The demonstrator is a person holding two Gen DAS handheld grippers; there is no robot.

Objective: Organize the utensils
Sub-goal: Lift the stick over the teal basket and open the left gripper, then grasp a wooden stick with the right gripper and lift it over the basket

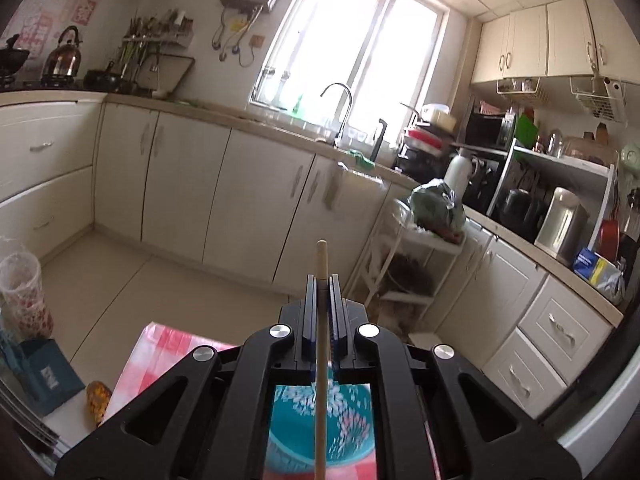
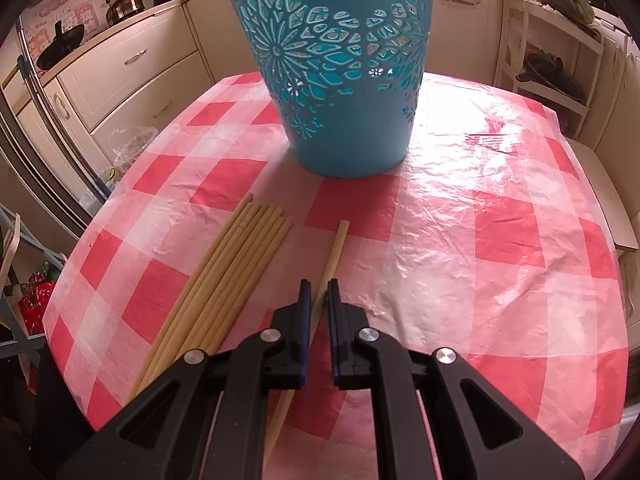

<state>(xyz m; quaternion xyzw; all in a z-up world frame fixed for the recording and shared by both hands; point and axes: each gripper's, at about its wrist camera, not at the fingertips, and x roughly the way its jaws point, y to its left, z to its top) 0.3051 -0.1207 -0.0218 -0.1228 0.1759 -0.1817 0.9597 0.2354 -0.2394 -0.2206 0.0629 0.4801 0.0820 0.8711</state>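
- Carrying one chopstick [image 1: 321, 320], clamped in left claw [image 1: 322, 280], above blue basket [image 1: 324, 432].
- Right claw [image 2: 317, 286] pinched on single chopstick [image 2: 334, 254] lying on worktop [image 2: 480, 260], beside bundle [image 2: 236, 264].
- Next, likely: lowering tip into basket [image 2: 340, 80], then releasing.

The worktop [image 2: 460, 240] is covered by a crinkled, glossy red-and-white checked plastic sheet [image 2: 500, 208]. A turquoise basket with cut-out flower patterns [image 2: 340, 80] stands upright toward its far side. Nearer, to the left, a bundle of pale wooden chopsticks [image 2: 224, 272] lies flat and close together, with a single chopstick [image 2: 334, 256] lying just beside it to the right.
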